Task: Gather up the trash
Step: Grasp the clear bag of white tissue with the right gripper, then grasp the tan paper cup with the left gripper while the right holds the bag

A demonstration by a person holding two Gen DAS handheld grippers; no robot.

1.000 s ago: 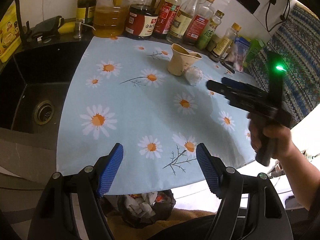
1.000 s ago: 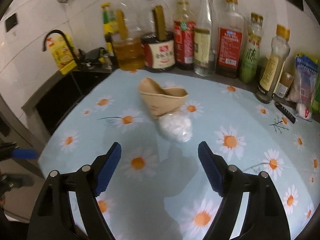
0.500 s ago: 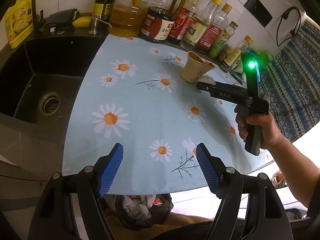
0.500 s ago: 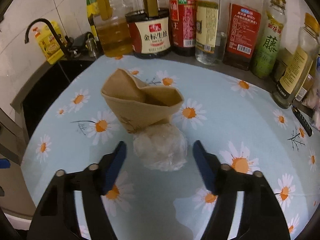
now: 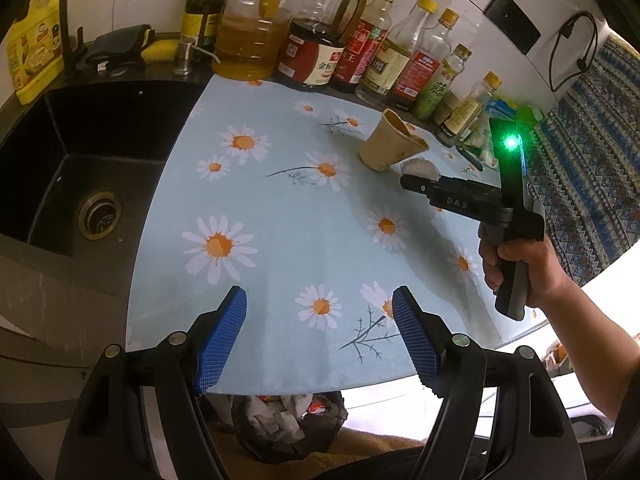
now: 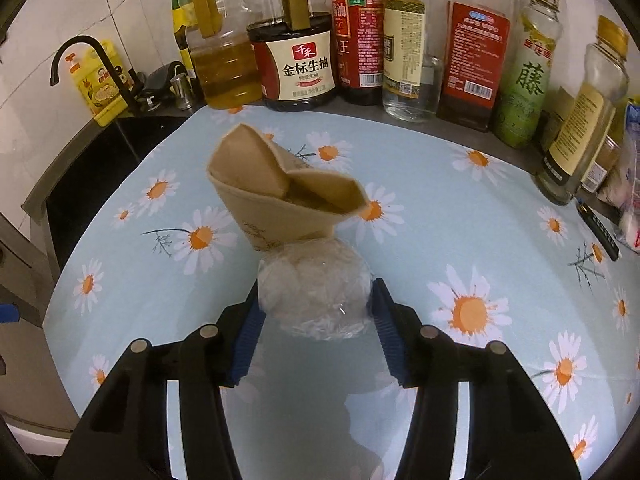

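Observation:
A crumpled clear plastic wad (image 6: 312,276) lies on the daisy tablecloth (image 6: 460,200), against the foot of a crushed brown paper cup (image 6: 280,200). My right gripper (image 6: 316,292) straddles the wad and its jaws are closing, with the blue pads (image 6: 248,328) touching both sides of it. In the left wrist view the cup (image 5: 386,150) and the wad (image 5: 418,167) sit at the far right, with the right gripper (image 5: 410,182) reaching onto the wad from a person's hand (image 5: 516,264). My left gripper (image 5: 320,320) hangs open over the table's near edge, holding nothing.
A row of oil and sauce bottles (image 6: 400,40) lines the back wall just behind the cup. A black sink (image 5: 60,184) lies left of the table. A dark trash bag (image 5: 288,420) stuffed with paper sits on the floor below the near edge.
The right gripper moved forward to the plastic wad and its jaws narrowed from wide apart onto the wad's sides. The left gripper stayed open and almost still.

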